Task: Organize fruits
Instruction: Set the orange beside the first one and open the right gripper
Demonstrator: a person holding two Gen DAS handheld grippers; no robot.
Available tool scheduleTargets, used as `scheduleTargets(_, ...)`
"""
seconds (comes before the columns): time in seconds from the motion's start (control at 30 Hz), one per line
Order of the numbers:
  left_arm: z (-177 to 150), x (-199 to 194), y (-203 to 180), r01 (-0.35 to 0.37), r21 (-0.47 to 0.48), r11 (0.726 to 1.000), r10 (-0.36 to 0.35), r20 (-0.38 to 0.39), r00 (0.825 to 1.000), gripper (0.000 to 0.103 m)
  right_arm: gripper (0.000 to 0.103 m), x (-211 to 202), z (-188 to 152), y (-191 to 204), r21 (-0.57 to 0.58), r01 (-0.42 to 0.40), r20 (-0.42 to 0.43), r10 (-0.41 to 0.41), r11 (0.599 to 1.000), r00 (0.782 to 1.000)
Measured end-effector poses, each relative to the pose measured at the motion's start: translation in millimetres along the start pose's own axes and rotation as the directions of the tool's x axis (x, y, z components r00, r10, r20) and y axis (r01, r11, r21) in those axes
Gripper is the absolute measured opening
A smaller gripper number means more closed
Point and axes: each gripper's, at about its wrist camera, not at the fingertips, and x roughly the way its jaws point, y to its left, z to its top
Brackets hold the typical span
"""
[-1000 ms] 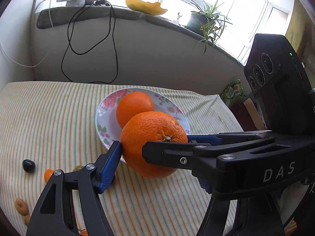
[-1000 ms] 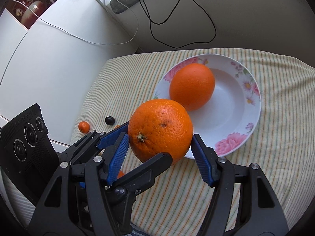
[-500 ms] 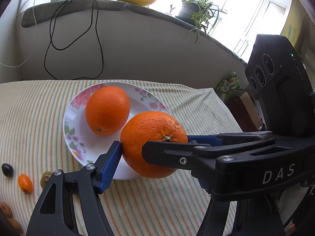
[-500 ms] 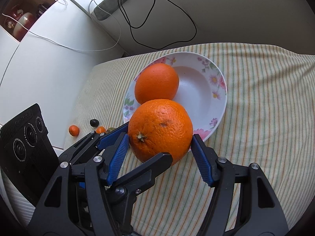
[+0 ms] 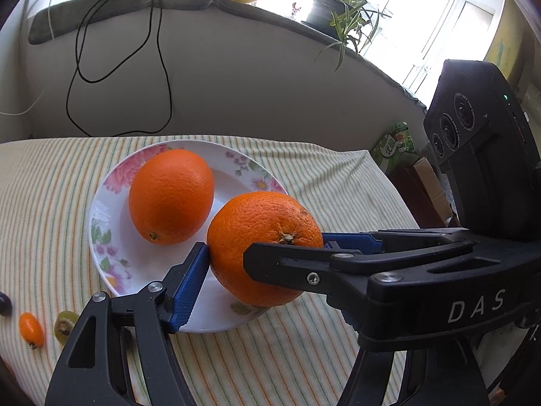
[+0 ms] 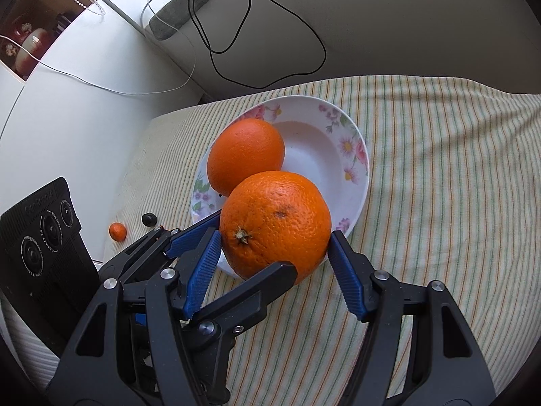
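Observation:
A large orange [image 5: 263,247] hangs just over the near rim of a flowered white plate [image 5: 101,216], gripped crosswise by both grippers. My left gripper [image 5: 267,270] is shut on it; its left blue pad [image 5: 189,280] presses the peel, and its right pad is mostly hidden behind the other gripper's black finger. In the right wrist view my right gripper [image 6: 275,264] is shut on the same orange [image 6: 275,223], a blue pad on each side. A second orange [image 5: 170,196] lies in the plate [image 6: 355,169], at its left side.
Small fruits lie on the striped cloth left of the plate: a kumquat [image 5: 31,330], a green grape [image 5: 64,324], a dark grape [image 6: 149,218]. Black cables [image 5: 162,67] hang down the wall behind. A potted plant [image 5: 338,17] stands on the sill. The table drops off at the right.
Both grippers have carried the held orange toward the plate; it now overlaps the plate's near rim. The plate and its orange look nearer and further left.

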Motion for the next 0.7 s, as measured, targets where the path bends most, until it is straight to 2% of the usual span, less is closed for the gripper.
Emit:
scheduleTargets(0.47,5,0,-5,-0.014,0.023,1.0,0.014,-0.005,1.0,0.069,0.068,-1,2,-1,0.009,0.02,0.01,-0.021,1.0,1.0)
scheduleTargets(0.6,7,-4,-4,-0.009,0.017,1.0,0.009,0.004,1.0,0.071,0.068,-8,4,3,-0.018,0.042,0.044,-0.041,0.999,0.998)
scheduleTargets(0.7,7,-7,-4,-0.009,0.019,1.0,0.009,0.002,1.0,0.071,0.074,-13,4,6,-0.038,0.071,0.063,-0.068,0.997,0.996)
